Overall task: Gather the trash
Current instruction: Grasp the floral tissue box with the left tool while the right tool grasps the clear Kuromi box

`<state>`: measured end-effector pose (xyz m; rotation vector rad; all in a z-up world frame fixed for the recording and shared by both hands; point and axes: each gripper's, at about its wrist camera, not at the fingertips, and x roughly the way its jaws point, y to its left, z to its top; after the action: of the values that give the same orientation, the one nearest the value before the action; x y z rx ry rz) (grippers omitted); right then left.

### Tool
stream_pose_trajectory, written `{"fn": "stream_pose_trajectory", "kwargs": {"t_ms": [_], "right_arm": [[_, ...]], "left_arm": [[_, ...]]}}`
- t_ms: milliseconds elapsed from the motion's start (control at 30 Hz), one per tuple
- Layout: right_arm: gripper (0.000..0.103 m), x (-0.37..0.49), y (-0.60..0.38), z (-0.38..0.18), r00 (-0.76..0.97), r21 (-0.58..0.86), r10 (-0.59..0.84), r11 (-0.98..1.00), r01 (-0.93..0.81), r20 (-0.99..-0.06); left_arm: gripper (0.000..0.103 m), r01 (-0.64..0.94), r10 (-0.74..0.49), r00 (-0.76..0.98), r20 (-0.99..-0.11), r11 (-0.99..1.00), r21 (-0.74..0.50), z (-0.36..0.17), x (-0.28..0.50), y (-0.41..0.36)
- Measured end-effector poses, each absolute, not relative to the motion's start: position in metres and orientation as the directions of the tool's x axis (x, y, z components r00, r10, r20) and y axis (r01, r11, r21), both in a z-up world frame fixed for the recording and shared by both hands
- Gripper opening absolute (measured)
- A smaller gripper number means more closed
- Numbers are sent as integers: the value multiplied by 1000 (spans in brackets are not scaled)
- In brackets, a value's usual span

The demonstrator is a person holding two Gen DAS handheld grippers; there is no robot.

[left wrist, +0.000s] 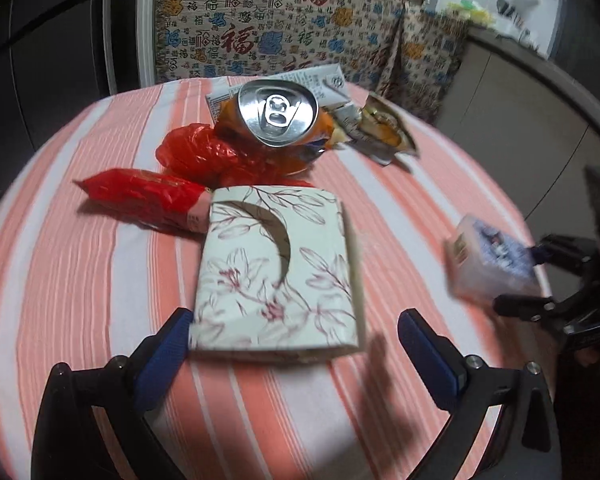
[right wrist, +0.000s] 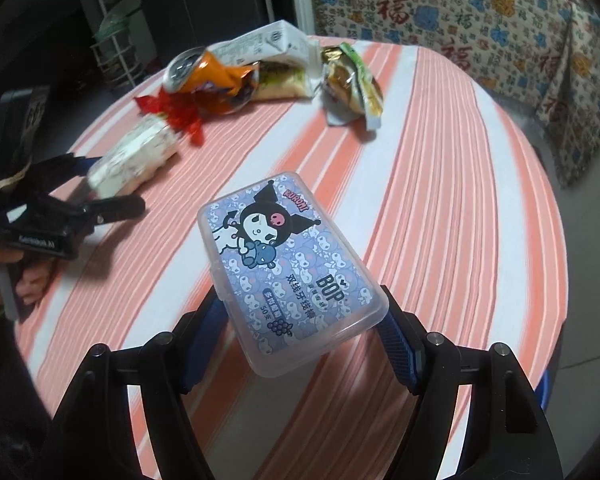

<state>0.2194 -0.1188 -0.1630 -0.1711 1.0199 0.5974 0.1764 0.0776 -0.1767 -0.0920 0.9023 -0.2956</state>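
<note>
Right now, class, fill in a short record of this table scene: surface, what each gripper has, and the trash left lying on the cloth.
surface: round table with orange-and-white striped cloth
right gripper: shut on clear plastic floss-pick box with cartoon label, lifted off the cloth
left gripper: open, fingers either side of flattened white floral tissue box
trash behind: crushed orange drink can, red plastic bag, red snack wrapper, white carton, torn foil wrapper

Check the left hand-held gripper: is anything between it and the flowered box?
Nothing visible. The left hand-held gripper is open with the flowered box already lying between its fingers on the striped tablecloth.
</note>
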Motion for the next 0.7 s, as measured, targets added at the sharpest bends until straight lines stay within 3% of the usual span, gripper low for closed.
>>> {"fn": "stream_pose_trajectory", "kwargs": {"t_ms": [233, 367, 433, 533, 567, 700], "right_arm": [[84, 213, -120, -158, 387, 134, 428, 793, -594, -817], [90, 207, -111, -148, 393, 95, 446, 750, -655, -804], [90, 205, -107, -148, 381, 82, 450, 726, -683, -808], [84, 205, -105, -148, 382, 54, 434, 716, -696, -816], [71, 207, -107, -149, 386, 52, 429, 721, -691, -817], [68, 215, -124, -141, 378, 145, 469, 759, -635, -798]], "left_arm": [[99, 139, -417, 612, -672, 893, -428, -165, 183, 107], [58, 126, -451, 575, -683, 873, -471, -166, 195, 106], [56, 124, -451, 558, -696, 875, -468, -167, 198, 103], [53, 132, -419, 556, -717, 897, -422, -165, 198, 96], [51, 132, -407, 560, -721, 904, -407, -164, 197, 93], [49, 143, -391, 572, -721, 913, -381, -157, 190, 82]]}}
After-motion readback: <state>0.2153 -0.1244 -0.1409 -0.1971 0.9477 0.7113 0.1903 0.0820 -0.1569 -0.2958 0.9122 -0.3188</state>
